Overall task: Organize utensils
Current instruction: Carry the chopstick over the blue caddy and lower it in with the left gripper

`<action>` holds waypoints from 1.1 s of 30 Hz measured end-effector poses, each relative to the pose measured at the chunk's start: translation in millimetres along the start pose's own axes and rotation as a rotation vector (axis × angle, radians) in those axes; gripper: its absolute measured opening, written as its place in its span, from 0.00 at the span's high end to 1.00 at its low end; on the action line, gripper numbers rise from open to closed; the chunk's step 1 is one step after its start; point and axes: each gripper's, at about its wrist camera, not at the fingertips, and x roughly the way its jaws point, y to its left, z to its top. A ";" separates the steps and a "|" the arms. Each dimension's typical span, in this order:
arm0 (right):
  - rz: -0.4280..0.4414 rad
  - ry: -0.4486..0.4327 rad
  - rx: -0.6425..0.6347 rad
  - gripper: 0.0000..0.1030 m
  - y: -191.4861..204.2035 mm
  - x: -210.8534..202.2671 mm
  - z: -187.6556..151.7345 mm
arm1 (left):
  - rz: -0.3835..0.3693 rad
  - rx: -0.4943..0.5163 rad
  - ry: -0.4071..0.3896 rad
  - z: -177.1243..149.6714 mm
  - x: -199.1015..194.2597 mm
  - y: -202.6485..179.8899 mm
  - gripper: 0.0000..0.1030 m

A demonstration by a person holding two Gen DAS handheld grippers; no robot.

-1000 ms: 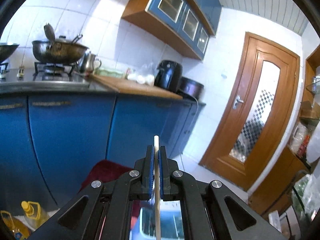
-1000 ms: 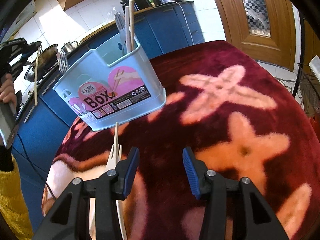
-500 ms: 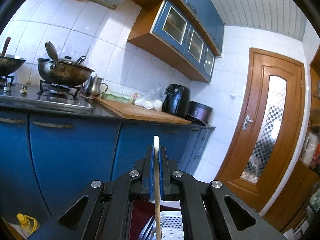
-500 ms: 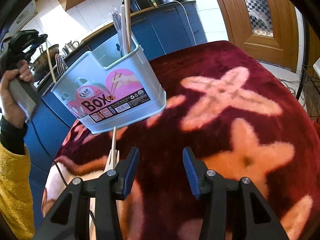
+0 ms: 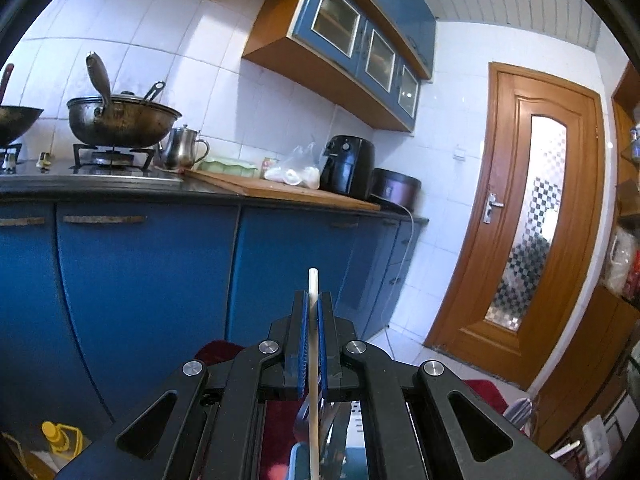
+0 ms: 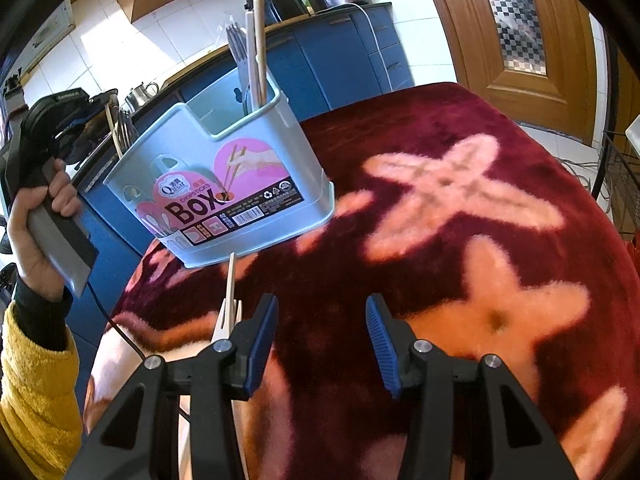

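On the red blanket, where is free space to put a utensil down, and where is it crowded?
Free: the wide blanket right of the blue utensil box, toward the door. Crowded: the left edge, where the box and a pale fork sit.

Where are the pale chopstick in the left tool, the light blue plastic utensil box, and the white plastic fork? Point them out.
pale chopstick (image 5: 313,292): left wrist view, top end.
light blue plastic utensil box (image 6: 256,152): right wrist view, front wall.
white plastic fork (image 6: 229,280): right wrist view, handle.

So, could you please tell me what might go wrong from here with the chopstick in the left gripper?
The chopstick is pinched by only the narrow blue pads of the left gripper, so it could pivot or slip. The low compartment of the utensil box already holds forks, which could block its tip.
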 end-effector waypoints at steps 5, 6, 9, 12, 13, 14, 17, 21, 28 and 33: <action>0.004 -0.002 0.001 0.52 1.9 -2.7 -0.7 | -0.014 0.010 0.005 1.3 -12.7 3.7 0.96; 0.006 -0.003 0.002 0.52 2.9 -3.7 -1.1 | -0.014 0.015 0.010 2.5 -14.8 4.0 0.96; 0.013 -0.009 -0.001 0.52 6.0 -7.8 -2.4 | -0.022 0.015 0.027 6.3 -18.3 6.0 0.96; 0.014 -0.017 -0.008 0.52 9.6 -12.3 -3.8 | -0.045 0.006 0.062 9.7 -20.5 8.9 0.96; 0.015 -0.020 -0.009 0.52 10.4 -13.9 -4.3 | -0.052 0.003 0.076 10.2 -22.0 9.7 0.96; 0.017 -0.023 -0.010 0.52 11.3 -15.8 -4.7 | -0.057 0.002 0.081 10.0 -23.7 9.8 0.96; 0.018 -0.031 -0.014 0.52 13.4 -19.6 -5.9 | -0.069 0.008 0.092 9.6 -29.0 9.1 0.96; 0.021 -0.037 -0.016 0.52 15.5 -23.4 -7.5 | -0.075 0.014 0.121 9.3 -34.6 7.8 0.96; 0.031 -0.047 -0.023 0.52 19.4 -33.8 -11.9 | -0.077 0.030 0.222 6.6 -51.3 13.1 0.95; 0.038 -0.049 -0.031 0.52 24.3 -42.8 -17.5 | -0.057 0.059 0.293 0.8 -73.5 18.8 0.92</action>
